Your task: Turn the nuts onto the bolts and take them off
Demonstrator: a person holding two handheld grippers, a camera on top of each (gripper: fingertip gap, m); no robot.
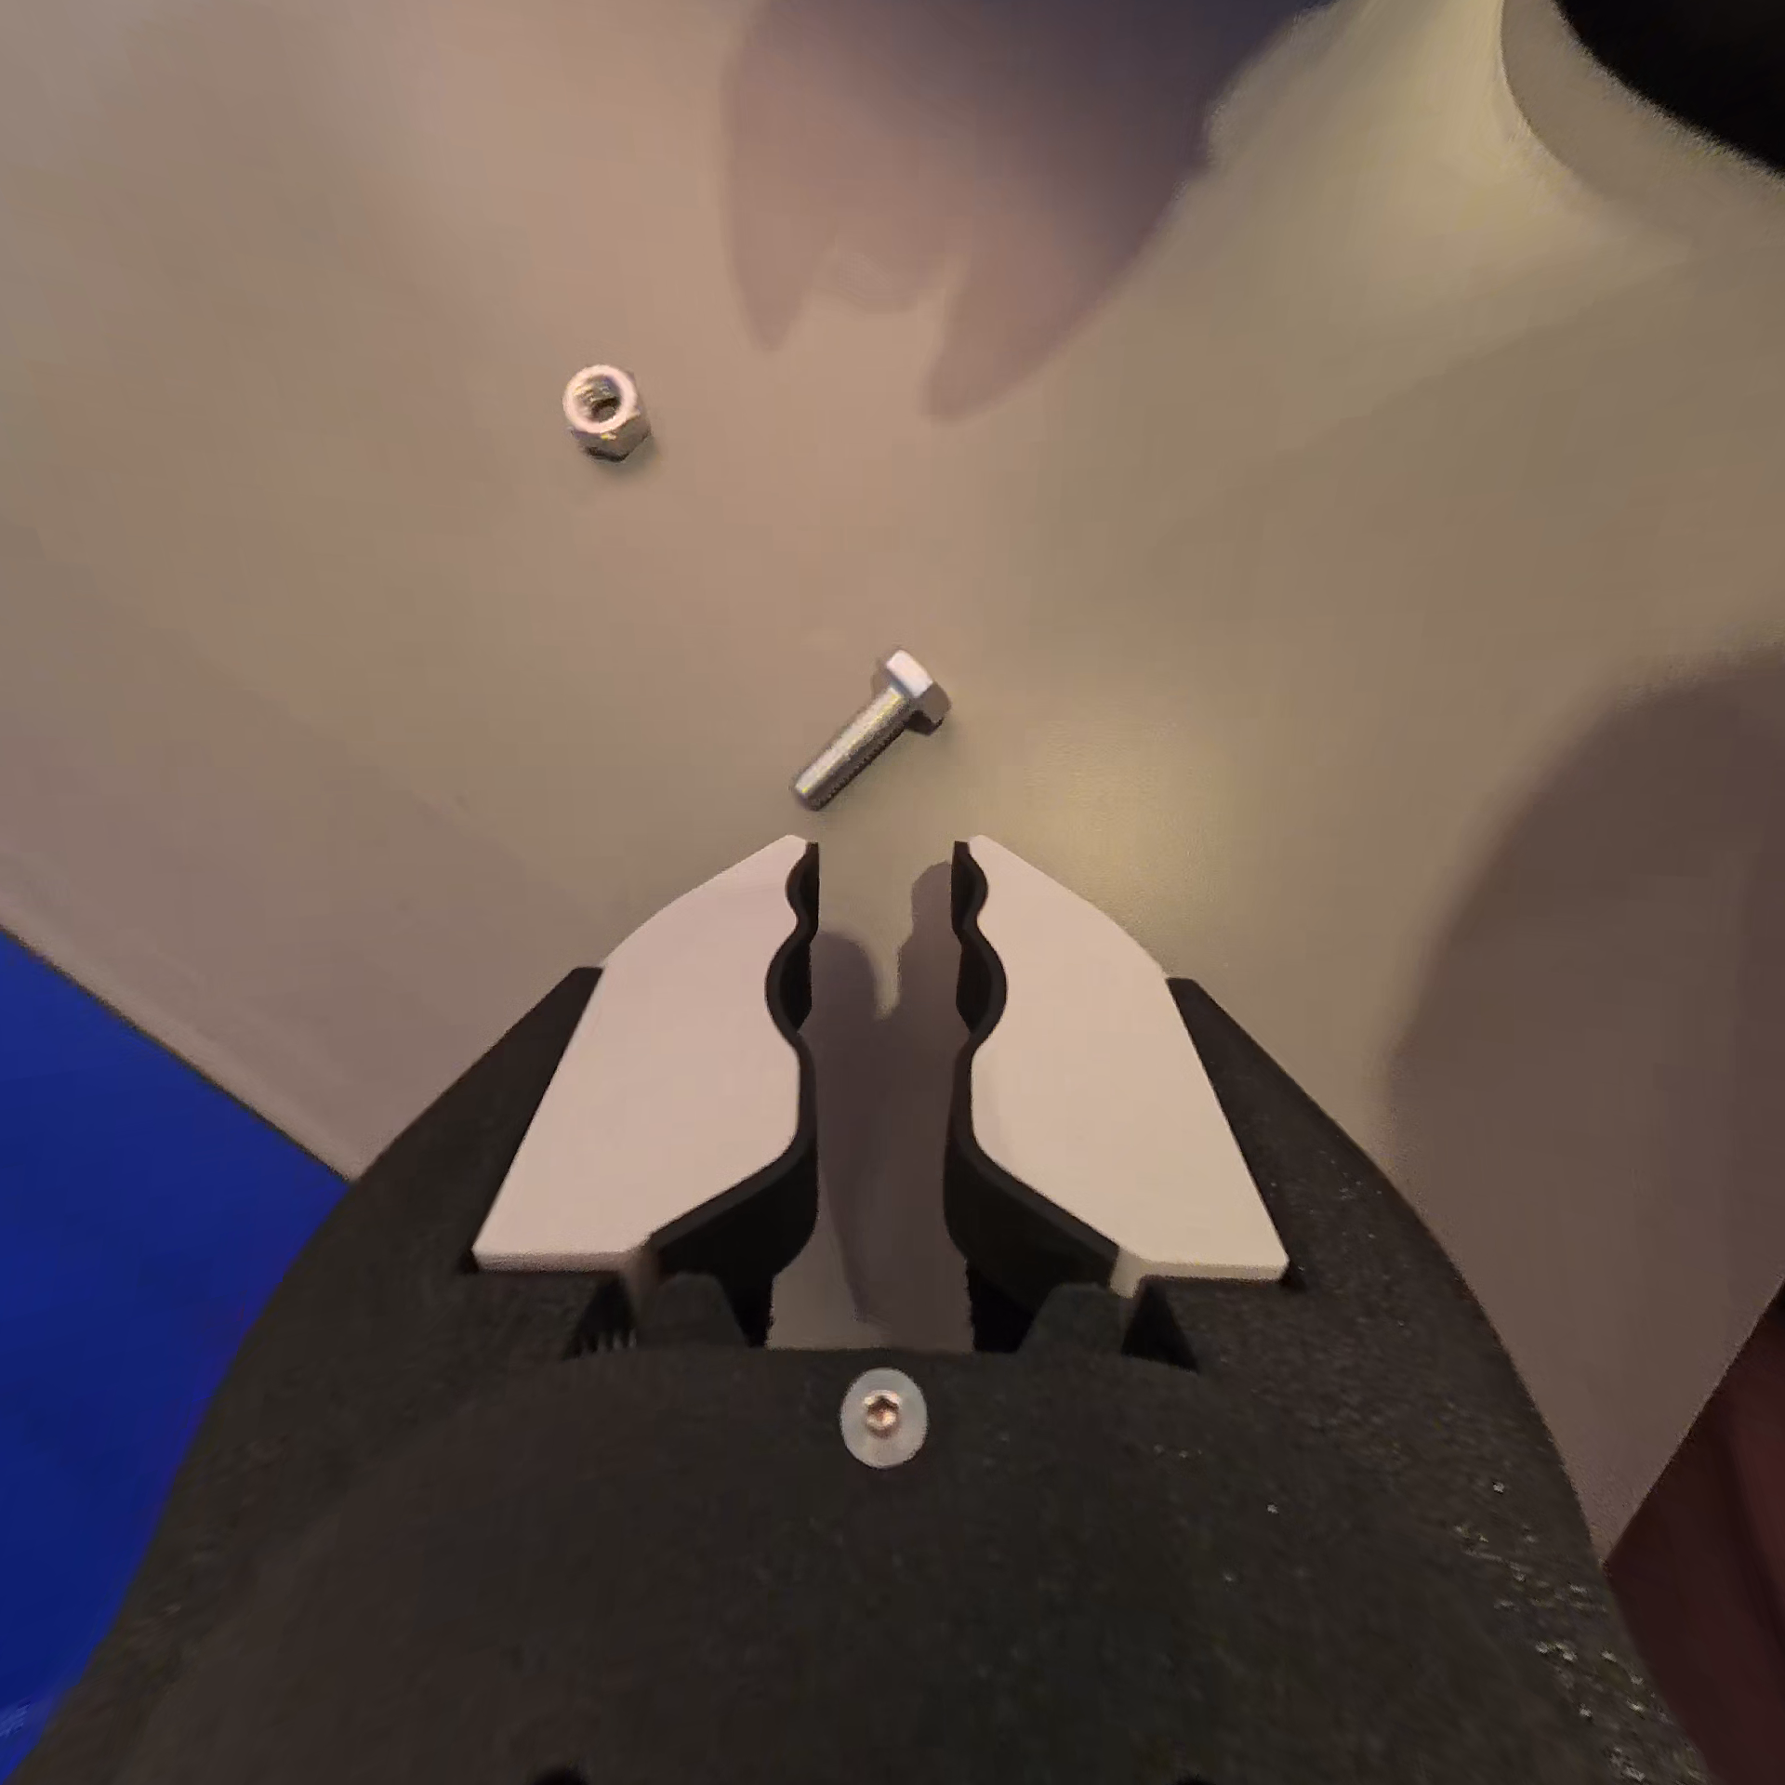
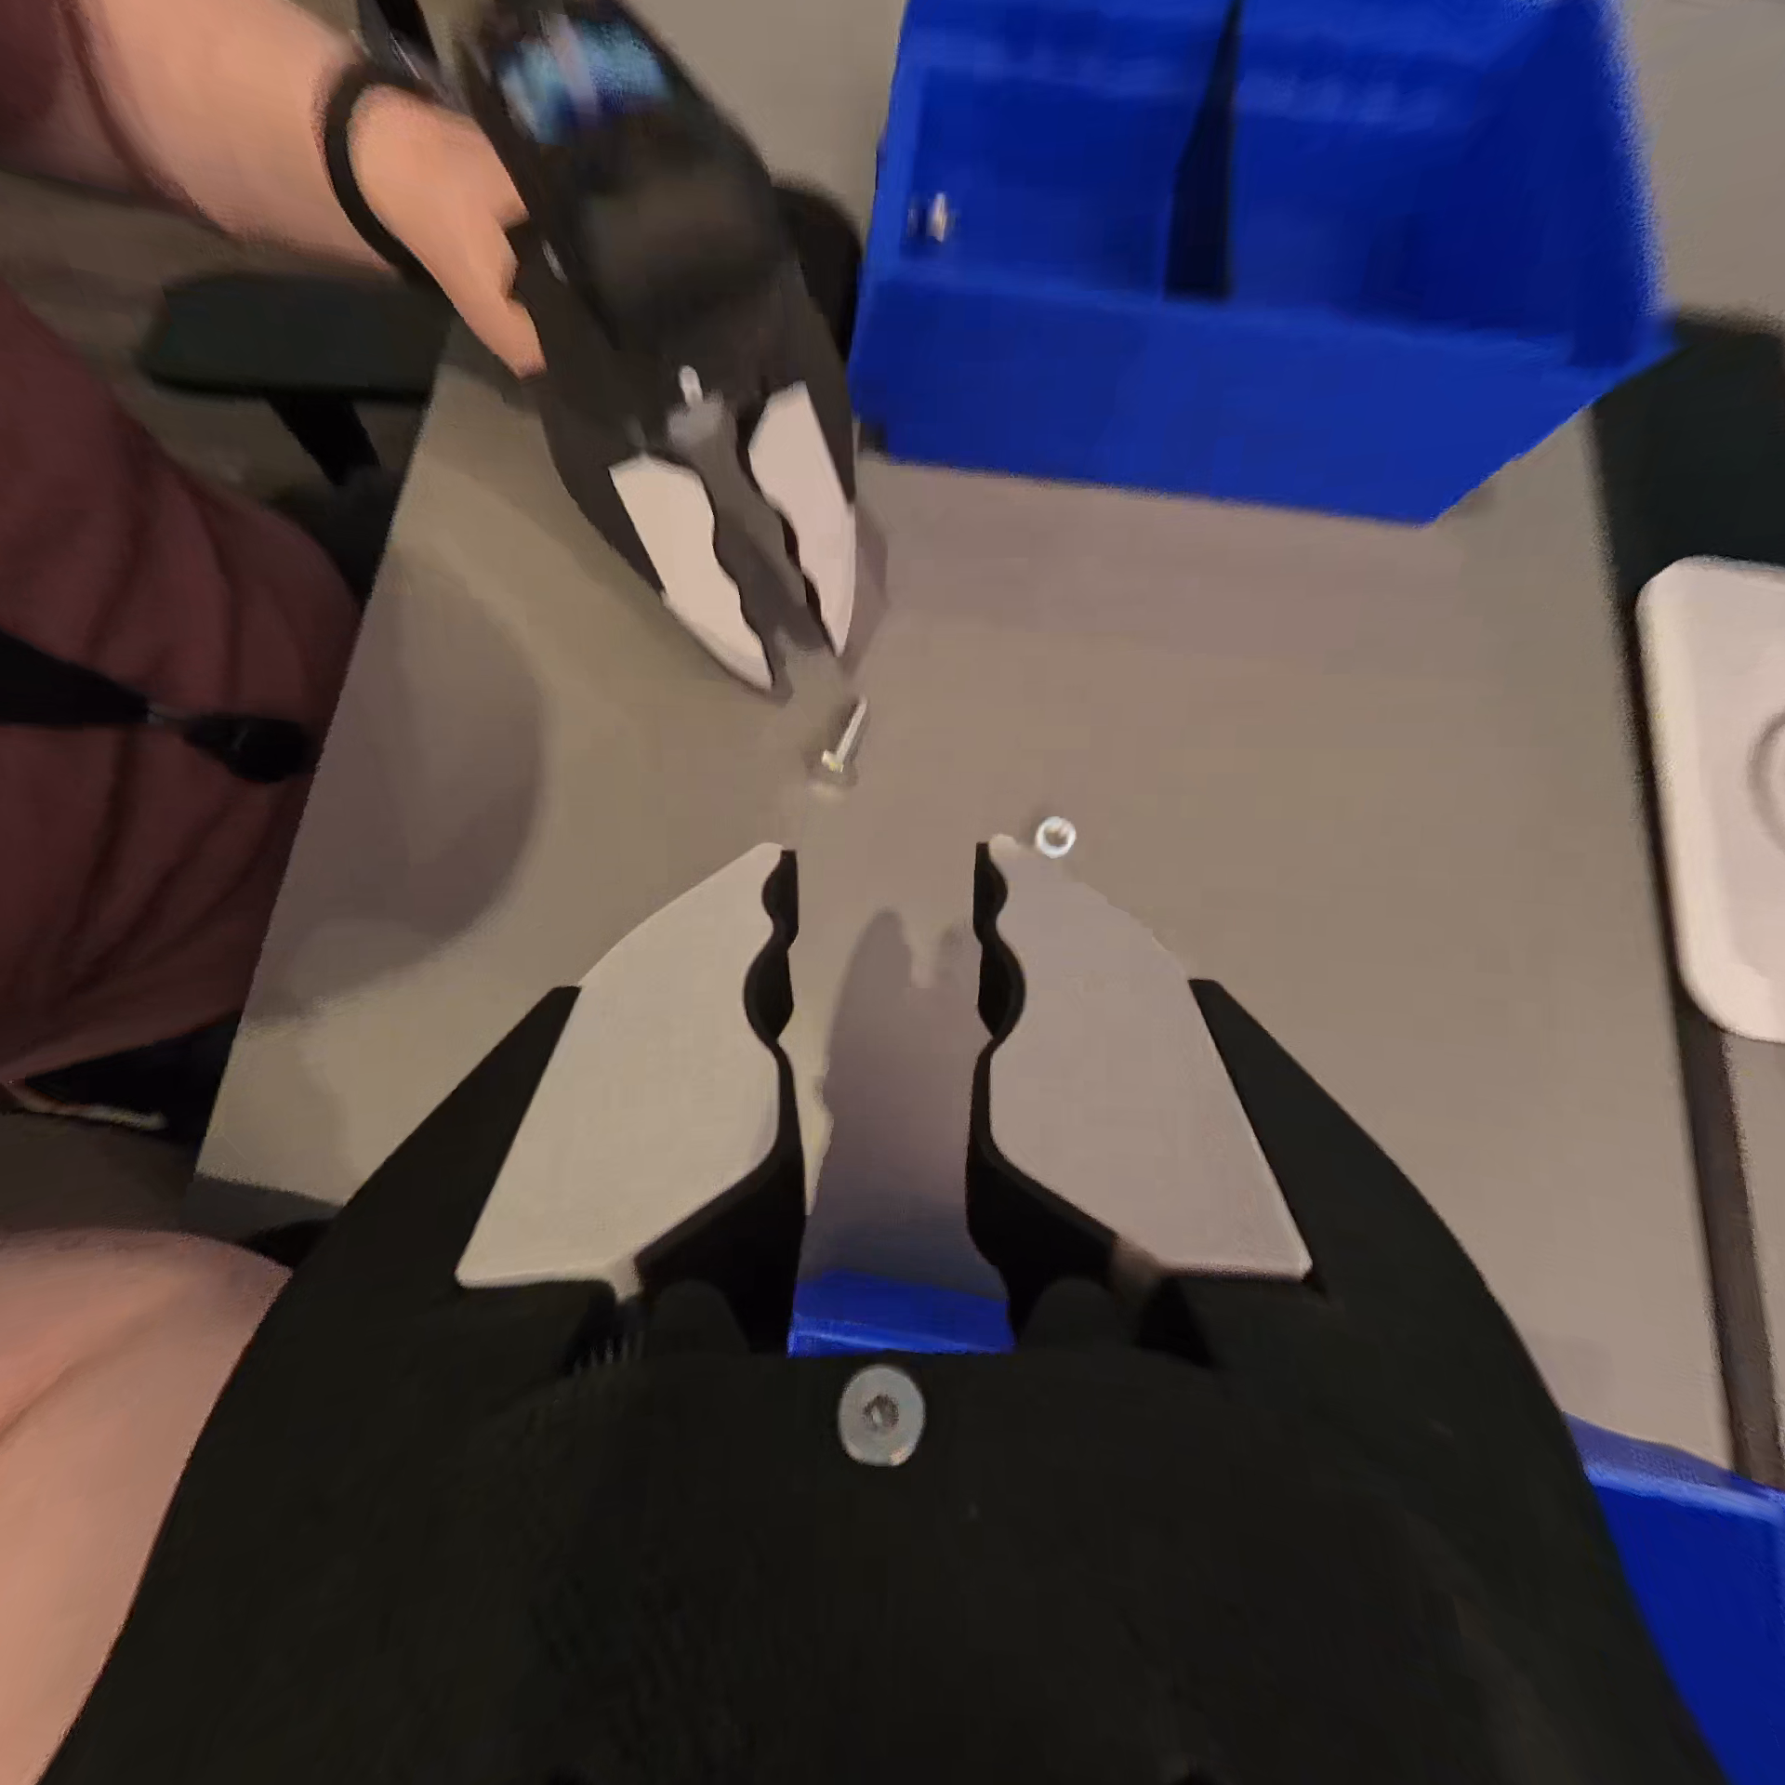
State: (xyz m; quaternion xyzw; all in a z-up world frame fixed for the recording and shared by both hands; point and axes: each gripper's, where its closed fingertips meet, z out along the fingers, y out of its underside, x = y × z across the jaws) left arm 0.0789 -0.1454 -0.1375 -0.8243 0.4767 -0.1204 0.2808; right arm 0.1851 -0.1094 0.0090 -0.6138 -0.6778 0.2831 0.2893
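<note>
A silver hex-head bolt (image 1: 871, 726) lies flat on the grey bench (image 1: 290, 676), and everything else is placed from it. In the left wrist view the left tongs (image 1: 884, 845) hang just short of the bolt's threaded tip, jaws parted with bare bench between them and nothing held. The bolt's head points away from these tongs and slightly to the side. A single silver nut (image 1: 606, 410) sits on the bench well apart from the bolt, beyond it and off to one side, with its threaded hole facing up.

In the right wrist view the right tongs (image 2: 884, 850) are on the opposite side of the bolt (image 2: 842, 739), also parted and empty. The nut (image 2: 1055, 836) lies just beside their tip. Beyond the bolt, the left tongs (image 2: 802, 662) point down at it, held by a person's hand (image 2: 415, 203). Farther behind stands a blue divided bin (image 2: 1246, 386).
</note>
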